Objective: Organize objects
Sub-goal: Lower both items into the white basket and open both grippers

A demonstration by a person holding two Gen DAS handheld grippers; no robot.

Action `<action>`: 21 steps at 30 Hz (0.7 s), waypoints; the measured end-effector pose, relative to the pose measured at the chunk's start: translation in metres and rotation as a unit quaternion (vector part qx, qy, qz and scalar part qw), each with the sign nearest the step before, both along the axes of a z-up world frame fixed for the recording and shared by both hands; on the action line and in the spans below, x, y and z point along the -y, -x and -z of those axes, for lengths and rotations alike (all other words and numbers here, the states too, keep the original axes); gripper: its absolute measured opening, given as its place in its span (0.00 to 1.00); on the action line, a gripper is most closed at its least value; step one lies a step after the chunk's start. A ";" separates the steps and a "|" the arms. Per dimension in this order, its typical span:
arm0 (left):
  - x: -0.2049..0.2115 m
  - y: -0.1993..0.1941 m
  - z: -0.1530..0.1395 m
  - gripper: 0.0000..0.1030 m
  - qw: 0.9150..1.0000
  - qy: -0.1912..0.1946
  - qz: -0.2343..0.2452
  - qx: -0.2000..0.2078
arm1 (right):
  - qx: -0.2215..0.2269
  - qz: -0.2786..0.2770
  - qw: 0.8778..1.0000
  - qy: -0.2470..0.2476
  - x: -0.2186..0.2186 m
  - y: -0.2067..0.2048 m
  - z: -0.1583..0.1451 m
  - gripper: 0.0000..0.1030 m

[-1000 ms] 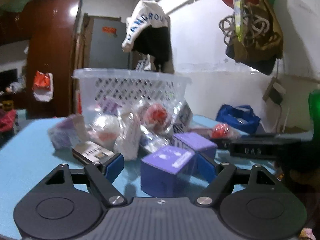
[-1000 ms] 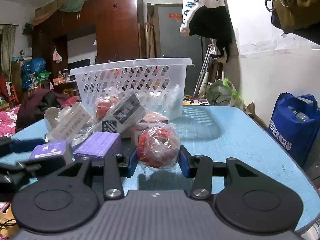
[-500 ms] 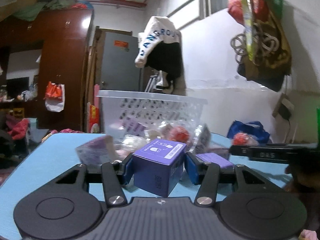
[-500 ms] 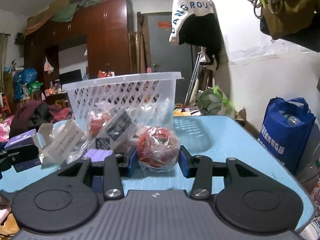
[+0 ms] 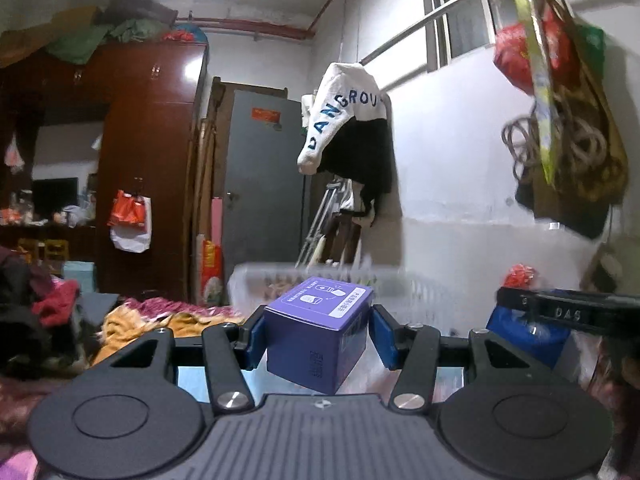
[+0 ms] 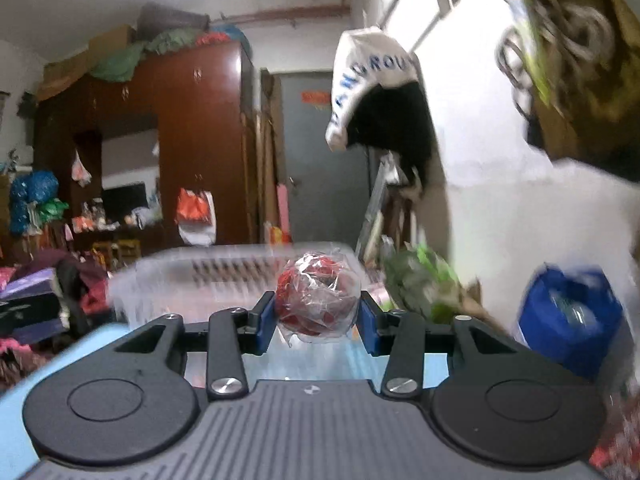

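A dark wooden wardrobe (image 5: 148, 152) stands far beyond the jaws to their left; a grey door (image 5: 260, 184) straight ahead; a white-and-black jacket (image 5: 348, 120) hangs above them; a blue bag (image 6: 572, 316) sits right of them.

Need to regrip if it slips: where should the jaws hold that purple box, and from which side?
Grip the purple box across its two flat, parallel side walls, as the left gripper does now, coming in level from the near face. It sits slightly skewed between the jaws, so square up first; the printed top and the edges offer the pads less flat contact.
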State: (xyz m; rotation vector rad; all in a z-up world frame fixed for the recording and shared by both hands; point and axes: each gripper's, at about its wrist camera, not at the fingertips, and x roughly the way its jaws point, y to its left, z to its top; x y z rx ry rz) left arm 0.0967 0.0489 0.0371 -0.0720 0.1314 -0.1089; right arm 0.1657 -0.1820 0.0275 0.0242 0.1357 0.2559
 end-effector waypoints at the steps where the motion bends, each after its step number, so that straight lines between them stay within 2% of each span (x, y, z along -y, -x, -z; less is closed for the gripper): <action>1: -0.001 -0.017 -0.013 0.55 1.000 0.002 0.007 -0.008 | 0.008 -0.007 1.000 0.007 -0.007 -0.012 -0.013 0.45; 5: 0.002 -0.090 -0.046 0.55 0.998 -0.007 0.003 -0.057 | -0.008 -0.022 0.999 0.027 -0.030 -0.072 -0.043 0.45; 8: 0.003 -0.134 -0.043 0.55 0.994 -0.005 -0.004 -0.108 | -0.039 -0.010 0.998 0.047 -0.045 -0.107 -0.042 0.45; 10: 0.004 -0.146 -0.034 0.56 0.992 -0.007 0.002 -0.122 | -0.056 -0.019 0.996 0.061 -0.052 -0.119 -0.035 0.46; 11: 0.006 -0.151 -0.029 0.62 0.992 -0.013 0.001 -0.126 | -0.058 -0.018 0.996 0.070 -0.056 -0.122 -0.032 0.49; 12: 0.006 -0.154 -0.024 0.82 0.991 -0.017 -0.002 -0.130 | -0.058 -0.017 0.995 0.075 -0.059 -0.123 -0.030 0.64; 13: 0.004 -0.156 -0.020 0.90 0.991 -0.016 -0.006 -0.136 | -0.057 -0.021 0.995 0.076 -0.059 -0.123 -0.028 0.82; 14: 0.002 -0.156 -0.015 0.94 0.990 -0.009 -0.010 -0.139 | -0.053 -0.026 0.996 0.069 -0.057 -0.122 -0.026 0.82; 17: -0.010 -0.136 -0.013 0.94 0.993 0.004 -0.004 -0.121 | -0.057 -0.038 0.997 0.043 -0.040 -0.106 -0.025 0.83; 18: -0.012 -0.124 -0.011 0.94 0.994 0.001 -0.007 -0.110 | -0.052 -0.043 0.997 0.035 -0.032 -0.092 -0.022 0.86; 19: -0.015 -0.110 -0.007 0.94 0.995 -0.005 -0.012 -0.102 | -0.051 -0.046 0.997 0.032 -0.023 -0.079 -0.016 0.95; 21: -0.024 -0.078 0.007 0.94 0.995 -0.012 -0.022 -0.093 | -0.054 -0.053 0.997 0.026 -0.005 -0.056 0.002 0.99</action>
